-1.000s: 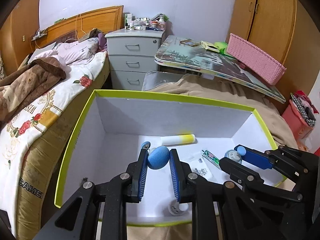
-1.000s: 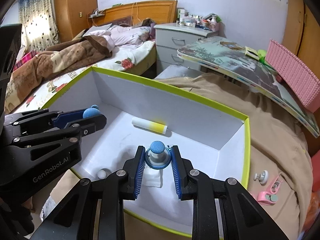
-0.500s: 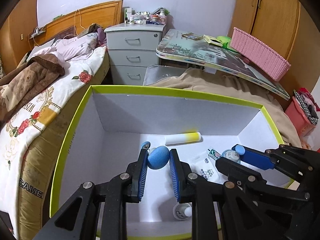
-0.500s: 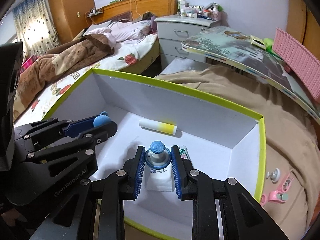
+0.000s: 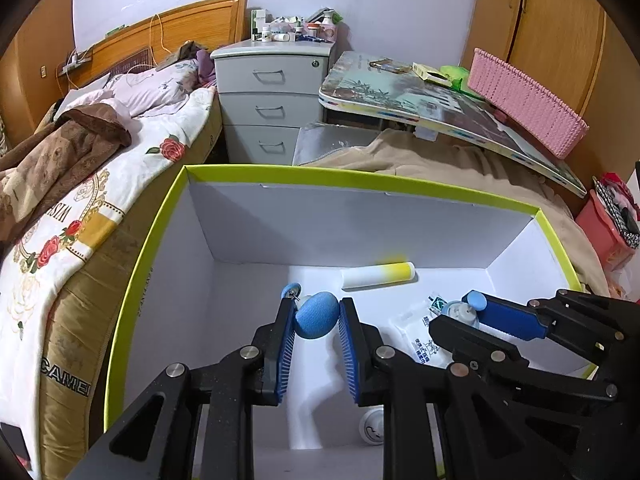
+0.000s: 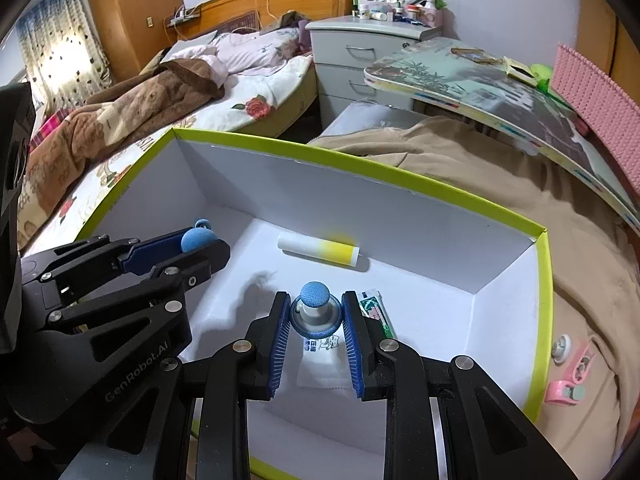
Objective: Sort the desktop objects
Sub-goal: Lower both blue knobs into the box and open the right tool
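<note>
A: Bedroom; a green-rimmed box (image 6: 542, 316) sits below both grippers. What do they hold?

B: Left gripper (image 5: 316, 322) clamps a blue ball (image 5: 316, 316); right gripper (image 6: 316, 316) clamps a blue-capped knob (image 6: 315, 308), a yellow-white tube (image 6: 318, 249) lying ahead.

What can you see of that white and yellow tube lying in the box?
The white and yellow cylindrical tube lies on its side on the white floor of the green-rimmed cardboard box, close to the far wall and roughly parallel to it. One end portion is plain white, the other fades into bright yellow. It looks smooth, like plastic or coated paper, and uncrushed. Neither tool touches it, and it lies apart from the packets nearer the tools. Any print on it is too small to read.
</note>
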`<state>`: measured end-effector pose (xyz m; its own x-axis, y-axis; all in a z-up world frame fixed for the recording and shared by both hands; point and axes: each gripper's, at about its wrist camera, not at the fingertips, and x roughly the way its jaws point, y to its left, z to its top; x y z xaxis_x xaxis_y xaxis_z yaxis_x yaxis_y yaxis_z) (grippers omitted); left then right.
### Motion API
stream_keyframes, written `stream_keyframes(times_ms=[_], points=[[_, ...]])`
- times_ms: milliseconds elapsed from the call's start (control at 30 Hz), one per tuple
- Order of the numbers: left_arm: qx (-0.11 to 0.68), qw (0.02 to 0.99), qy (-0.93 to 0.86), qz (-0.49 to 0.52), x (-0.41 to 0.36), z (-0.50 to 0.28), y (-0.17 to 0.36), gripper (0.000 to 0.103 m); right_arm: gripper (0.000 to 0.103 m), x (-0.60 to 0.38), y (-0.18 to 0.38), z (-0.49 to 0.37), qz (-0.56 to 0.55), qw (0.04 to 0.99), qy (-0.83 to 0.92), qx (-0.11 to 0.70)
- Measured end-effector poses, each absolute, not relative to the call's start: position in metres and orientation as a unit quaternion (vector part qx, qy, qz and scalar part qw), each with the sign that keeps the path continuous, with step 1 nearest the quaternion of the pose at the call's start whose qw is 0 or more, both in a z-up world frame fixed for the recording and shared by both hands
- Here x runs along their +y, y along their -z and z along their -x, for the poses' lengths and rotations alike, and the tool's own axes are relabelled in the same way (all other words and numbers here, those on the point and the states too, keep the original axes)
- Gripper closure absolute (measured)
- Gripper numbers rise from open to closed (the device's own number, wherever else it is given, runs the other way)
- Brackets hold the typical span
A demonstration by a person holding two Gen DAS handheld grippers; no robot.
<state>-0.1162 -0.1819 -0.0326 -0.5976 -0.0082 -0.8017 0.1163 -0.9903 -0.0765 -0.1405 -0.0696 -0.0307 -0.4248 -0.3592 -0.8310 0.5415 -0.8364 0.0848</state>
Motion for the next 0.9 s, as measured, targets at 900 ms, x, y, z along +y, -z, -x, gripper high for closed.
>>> stream_keyframes(times_ms=[900], points=[[0.060, 0.060, 0.883, -0.462, -0.1850, 0.1179, 0.0401, 0.072, 0.075, -0.0746, 0.0409, 0.1458, -0.487, 0.252, 0.830, 0.102]])
